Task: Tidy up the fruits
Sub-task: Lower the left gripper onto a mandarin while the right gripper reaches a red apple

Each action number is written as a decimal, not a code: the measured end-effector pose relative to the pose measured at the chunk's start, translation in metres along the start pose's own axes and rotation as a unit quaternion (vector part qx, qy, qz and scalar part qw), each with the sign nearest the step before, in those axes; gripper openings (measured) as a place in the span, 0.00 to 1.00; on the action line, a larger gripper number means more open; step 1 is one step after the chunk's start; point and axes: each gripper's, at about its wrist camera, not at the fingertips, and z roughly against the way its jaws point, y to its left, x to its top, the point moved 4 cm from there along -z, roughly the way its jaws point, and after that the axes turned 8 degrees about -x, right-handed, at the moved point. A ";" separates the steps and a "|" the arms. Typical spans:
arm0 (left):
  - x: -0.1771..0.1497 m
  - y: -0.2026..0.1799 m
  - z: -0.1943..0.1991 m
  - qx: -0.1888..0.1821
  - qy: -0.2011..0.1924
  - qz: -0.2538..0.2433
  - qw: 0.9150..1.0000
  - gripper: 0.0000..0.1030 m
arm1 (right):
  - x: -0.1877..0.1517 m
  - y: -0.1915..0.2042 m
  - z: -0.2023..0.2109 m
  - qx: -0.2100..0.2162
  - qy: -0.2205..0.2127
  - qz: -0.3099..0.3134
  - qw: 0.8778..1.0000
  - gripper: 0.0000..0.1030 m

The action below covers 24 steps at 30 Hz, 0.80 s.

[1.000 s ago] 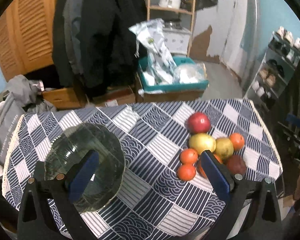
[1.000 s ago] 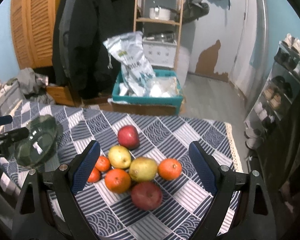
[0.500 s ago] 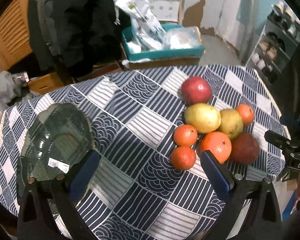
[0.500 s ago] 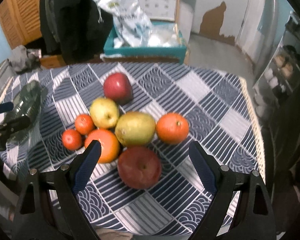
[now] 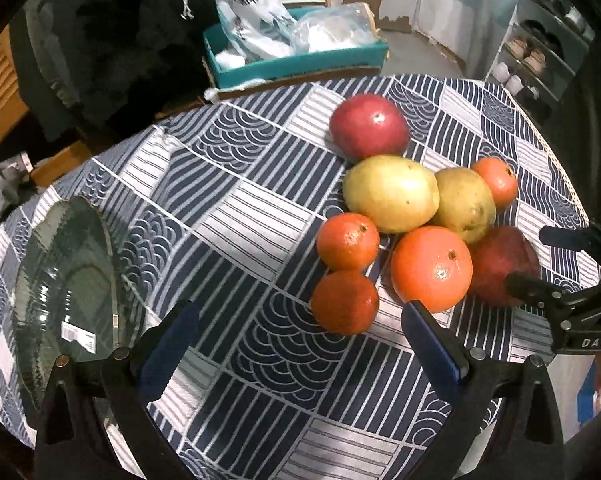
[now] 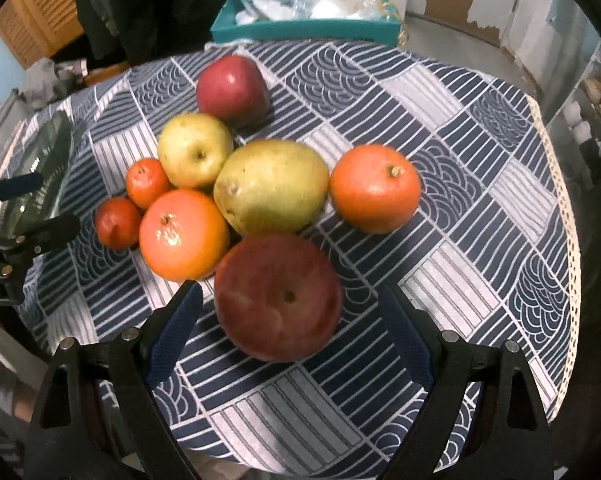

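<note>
A pile of fruit lies on the patterned tablecloth point(image 5: 236, 208). A near red apple point(image 6: 278, 298) sits between the open fingers of my right gripper point(image 6: 290, 336), untouched. Around it are a large orange point(image 6: 184, 236), a pear point(image 6: 270, 186), a yellow apple point(image 6: 194, 150), another orange point(image 6: 374, 188), a far red apple point(image 6: 232, 90) and two small tangerines point(image 6: 146, 178). My left gripper point(image 5: 300, 344) is open and empty, just short of a tangerine point(image 5: 344, 302). A glass bowl point(image 5: 66, 284) stands at the table's left.
The table's right edge point(image 6: 560, 184) has a lace trim. Beyond the far edge a teal box point(image 5: 296, 62) holds plastic bags. Dark coats point(image 5: 100, 40) hang behind. A shoe rack point(image 5: 540, 52) stands at the right.
Both grippers have moved down and forward toward the fruit pile. The near red apple now sits between the right gripper's fingers. Both stay open.
</note>
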 end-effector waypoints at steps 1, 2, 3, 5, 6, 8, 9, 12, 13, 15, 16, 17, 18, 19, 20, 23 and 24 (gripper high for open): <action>-0.001 -0.001 -0.003 -0.002 0.004 -0.001 1.000 0.99 | 0.000 0.001 -0.003 -0.001 0.002 0.004 1.000 0.87; -0.001 -0.002 -0.007 -0.003 0.008 -0.003 1.000 0.99 | -0.001 0.003 -0.006 0.000 0.004 0.008 1.000 0.87; -0.001 -0.002 -0.010 -0.002 0.012 -0.005 1.000 0.99 | -0.001 0.005 -0.008 0.000 0.006 0.011 1.000 0.87; -0.002 0.000 -0.018 -0.003 0.018 -0.005 1.000 0.99 | -0.001 0.006 -0.013 0.000 0.009 0.017 1.000 0.87; -0.002 0.000 -0.020 -0.006 0.020 -0.004 1.000 0.99 | -0.001 0.007 -0.016 -0.001 0.010 0.021 1.000 0.87; -0.002 0.002 -0.027 -0.015 0.025 0.000 1.000 0.99 | -0.001 0.007 -0.020 -0.002 0.012 0.024 1.000 0.85; -0.002 0.002 -0.030 -0.016 0.027 0.001 1.000 0.99 | -0.001 0.007 -0.022 0.000 0.013 0.025 1.000 0.83; -0.003 0.002 -0.038 -0.016 0.032 0.000 0.999 0.98 | 0.000 0.010 -0.026 0.014 0.013 0.029 0.999 0.74; -0.003 0.002 -0.040 -0.015 0.034 -0.001 0.999 0.96 | 0.000 0.010 -0.027 0.011 0.010 0.032 0.999 0.74; -0.005 0.001 -0.047 -0.014 0.043 -0.003 0.999 0.92 | -0.002 0.010 -0.026 0.008 0.006 0.033 0.999 0.74; -0.005 0.002 -0.050 -0.015 0.048 -0.001 0.999 0.88 | -0.002 0.009 -0.026 0.007 0.004 0.032 0.999 0.74; -0.006 0.002 -0.054 -0.018 0.052 0.002 0.999 0.85 | -0.003 0.009 -0.026 0.005 0.004 0.030 1.000 0.73; -0.007 0.002 -0.057 -0.021 0.054 0.004 0.998 0.85 | -0.003 0.008 -0.025 0.001 0.004 0.026 1.000 0.73; -0.006 0.001 -0.056 -0.017 0.047 0.001 0.999 0.84 | -0.004 0.007 -0.025 -0.003 0.003 0.023 1.000 0.73; -0.006 0.000 -0.056 -0.017 0.044 -0.003 0.999 0.81 | -0.004 0.007 -0.024 -0.006 0.002 0.021 1.000 0.73; -0.006 -0.004 -0.057 -0.018 0.043 -0.015 0.999 0.74 | -0.006 0.000 -0.021 -0.012 -0.007 0.011 1.000 0.73; -0.006 -0.006 -0.057 -0.021 0.043 -0.018 0.999 0.72 | -0.006 -0.002 -0.019 -0.015 -0.011 0.006 1.000 0.73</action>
